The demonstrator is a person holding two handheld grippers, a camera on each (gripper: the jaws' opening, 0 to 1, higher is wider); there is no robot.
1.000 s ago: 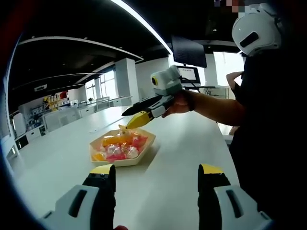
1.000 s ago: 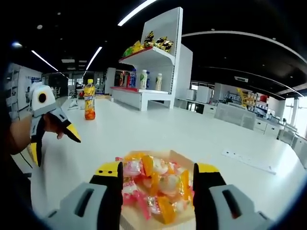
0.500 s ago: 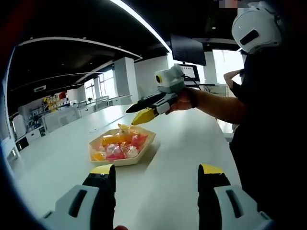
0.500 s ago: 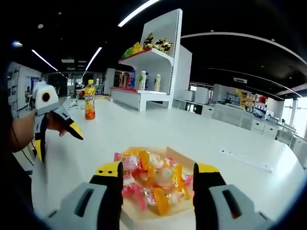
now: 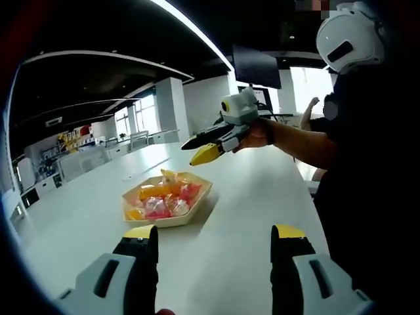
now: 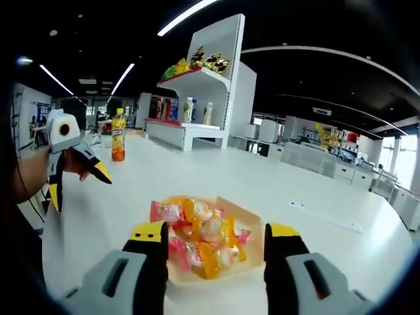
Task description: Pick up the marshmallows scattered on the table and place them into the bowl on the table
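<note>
Right hand-held gripper (image 5: 200, 148) higher; one bowl (image 5: 167, 203).

Ahead of the yellow-tipped black jaws, a tan bowl (image 6: 252, 226) holds pink, orange and yellow-wrapped marshmallows (image 6: 200, 236) on a white table (image 6: 308, 230). Left of them stands an orange bottle (image 6: 118, 136).

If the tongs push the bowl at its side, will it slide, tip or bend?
The bowl looks low, wide and flat-bottomed, so it would probably slide on the smooth table rather than tip. Its thin, angled walls look like light card or wood, so they may flex. The heaped marshmallows could spill.
</note>
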